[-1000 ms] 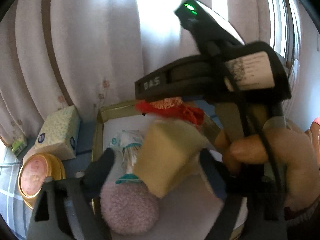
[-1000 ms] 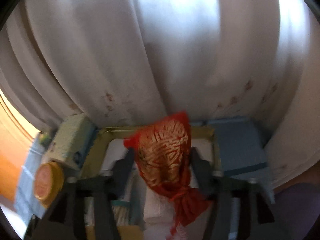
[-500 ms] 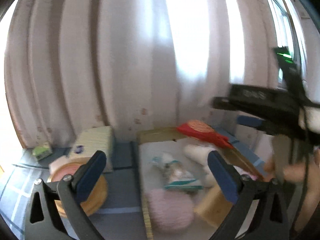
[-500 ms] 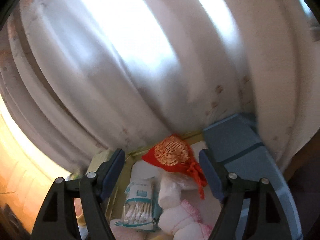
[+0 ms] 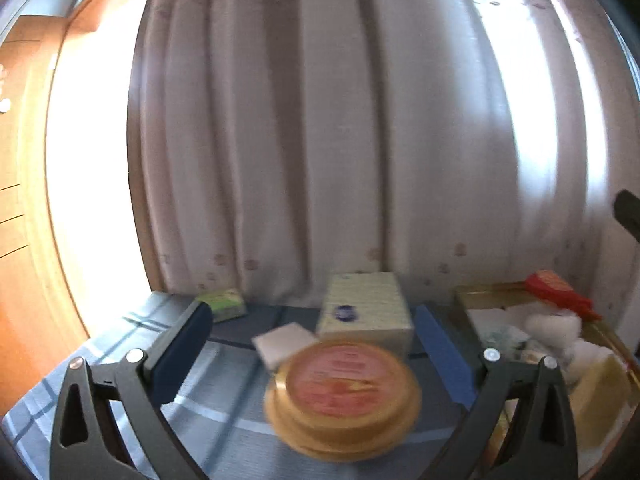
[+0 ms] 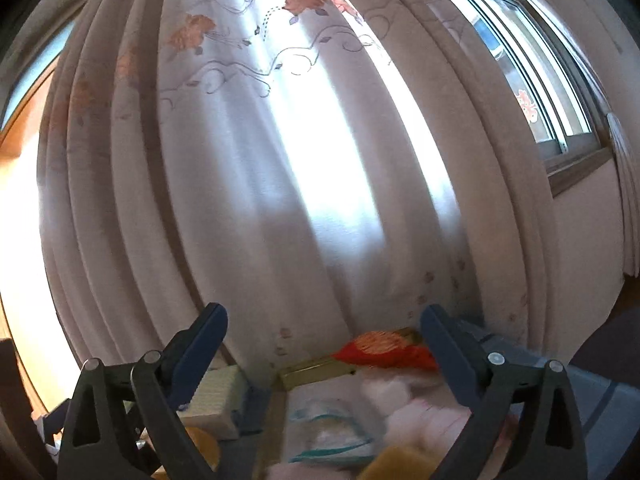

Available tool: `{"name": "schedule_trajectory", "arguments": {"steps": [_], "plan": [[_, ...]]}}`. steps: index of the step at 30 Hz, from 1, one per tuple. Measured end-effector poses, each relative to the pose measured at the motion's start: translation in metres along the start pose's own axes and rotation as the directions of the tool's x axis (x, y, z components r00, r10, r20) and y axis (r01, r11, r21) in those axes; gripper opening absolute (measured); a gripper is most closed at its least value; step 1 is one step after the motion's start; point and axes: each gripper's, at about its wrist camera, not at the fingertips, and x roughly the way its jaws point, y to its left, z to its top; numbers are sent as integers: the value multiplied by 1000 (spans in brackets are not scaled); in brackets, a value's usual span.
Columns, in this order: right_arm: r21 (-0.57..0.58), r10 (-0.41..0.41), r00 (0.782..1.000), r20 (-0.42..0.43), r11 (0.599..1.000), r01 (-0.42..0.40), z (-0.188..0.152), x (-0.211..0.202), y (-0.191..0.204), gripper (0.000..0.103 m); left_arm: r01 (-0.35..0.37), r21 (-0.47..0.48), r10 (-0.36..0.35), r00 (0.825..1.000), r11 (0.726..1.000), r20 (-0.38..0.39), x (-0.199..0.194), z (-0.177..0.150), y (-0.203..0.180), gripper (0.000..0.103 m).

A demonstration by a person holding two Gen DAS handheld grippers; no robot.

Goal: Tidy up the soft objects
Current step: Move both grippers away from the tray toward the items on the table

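backlit white floral curtain (image 6: pixel 304 184) in long folds, window frame (image 6: pixel 560 120) at right, orange wooden panelling (image 5: pixel 20 240) at left.

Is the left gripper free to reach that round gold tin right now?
Probably yes: the left gripper is open and empty, and the gold tin sits straight ahead between its fingers, nothing in the way.

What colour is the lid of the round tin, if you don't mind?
Pinkish red, on a gold round tin; left wrist view shows it best.
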Motion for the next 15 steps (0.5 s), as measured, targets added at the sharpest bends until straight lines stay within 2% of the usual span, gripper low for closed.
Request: {"name": "schedule_trajectory", "arguments": {"steps": [3,7,15], "plan": [[20,-2,1000,28,1000,1,-10,-4,11,99,-26,3,26,1000,1000,11,1,-3,12,103],[-20,-3,1000,25,1000,4,-23,-6,31,99,-58,5,57,998,998,9,8,-9,21,103],[-103,-19,996,84,994,27,-35,-15,61,99,-60,-41,59,998,997,-8,10,-11,42,103]]}}
